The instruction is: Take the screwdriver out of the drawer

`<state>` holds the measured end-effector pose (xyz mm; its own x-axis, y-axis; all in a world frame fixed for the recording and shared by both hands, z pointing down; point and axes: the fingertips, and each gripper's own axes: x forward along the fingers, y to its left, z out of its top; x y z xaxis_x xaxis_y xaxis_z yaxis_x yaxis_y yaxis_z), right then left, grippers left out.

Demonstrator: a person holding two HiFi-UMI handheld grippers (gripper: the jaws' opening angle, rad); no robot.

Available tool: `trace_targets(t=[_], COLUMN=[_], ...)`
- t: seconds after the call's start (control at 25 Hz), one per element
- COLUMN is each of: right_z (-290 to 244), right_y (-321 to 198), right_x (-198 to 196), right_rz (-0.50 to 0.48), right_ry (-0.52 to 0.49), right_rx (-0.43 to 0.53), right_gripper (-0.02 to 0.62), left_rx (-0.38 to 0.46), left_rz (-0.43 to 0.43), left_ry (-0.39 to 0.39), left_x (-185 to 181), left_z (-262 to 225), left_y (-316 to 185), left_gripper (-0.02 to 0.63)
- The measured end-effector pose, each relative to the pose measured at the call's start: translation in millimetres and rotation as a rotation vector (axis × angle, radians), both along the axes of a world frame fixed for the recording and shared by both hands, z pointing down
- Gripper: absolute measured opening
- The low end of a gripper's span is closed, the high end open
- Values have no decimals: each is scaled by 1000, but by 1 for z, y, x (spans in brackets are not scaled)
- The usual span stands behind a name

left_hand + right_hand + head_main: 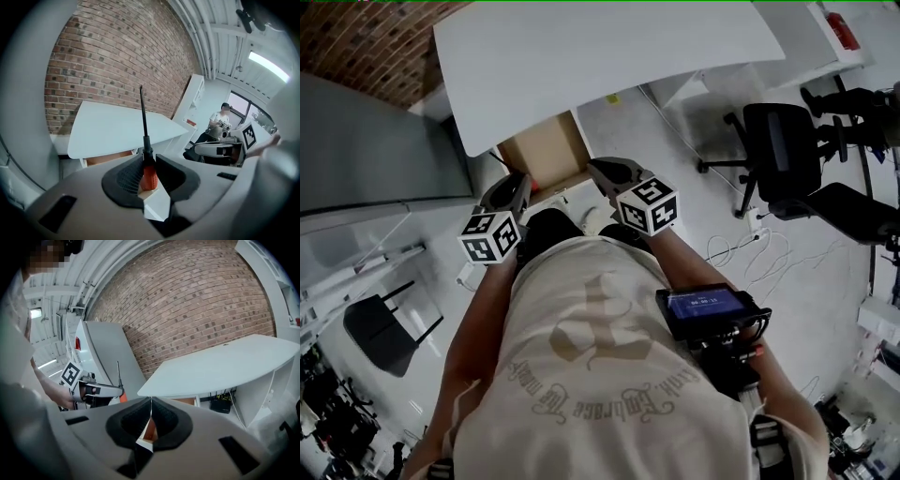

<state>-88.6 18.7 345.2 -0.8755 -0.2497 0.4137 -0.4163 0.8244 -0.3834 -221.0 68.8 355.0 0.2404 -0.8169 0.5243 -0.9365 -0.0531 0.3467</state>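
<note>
Removal looks all but done: the left gripper's (pixel 149 161) fingers pinch the screwdriver (pixel 143 122) by its orange handle, shaft upright, lifted out of the open drawer (pixel 546 150) beneath the desk's (pixel 609 47) near edge. The right gripper's (pixel 151 401) fingers are pressed together, empty. The next move probably calls for carrying it clear and setting it down.

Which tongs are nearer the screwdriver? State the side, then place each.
Left. The left tongs are clamped on the screwdriver by its orange handle, shaft pointing up. The right tongs are shut with nothing between them, held beside the left ones, apart from the screwdriver.
</note>
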Motion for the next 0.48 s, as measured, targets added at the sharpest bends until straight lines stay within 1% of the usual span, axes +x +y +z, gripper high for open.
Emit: trace_targets(t=[0.12,0.24,0.48], right_z=[-9,-14,-17], right_y=[-1,-2,-6], right_x=[2,-2,-15], right_rz=[-19,-24,-29], right_ry=[-4,-3,-2], right_rx=[22,37,51], right_gripper=[23,23,23], left_rx=[28,51,60], left_rz=[-1,17,30], left_ry=[-5,-13,-35], left_x=[-2,-11,-23], left_z=[-7,-13,-21], left_y=[2,2,7], left_gripper=[95,95,95])
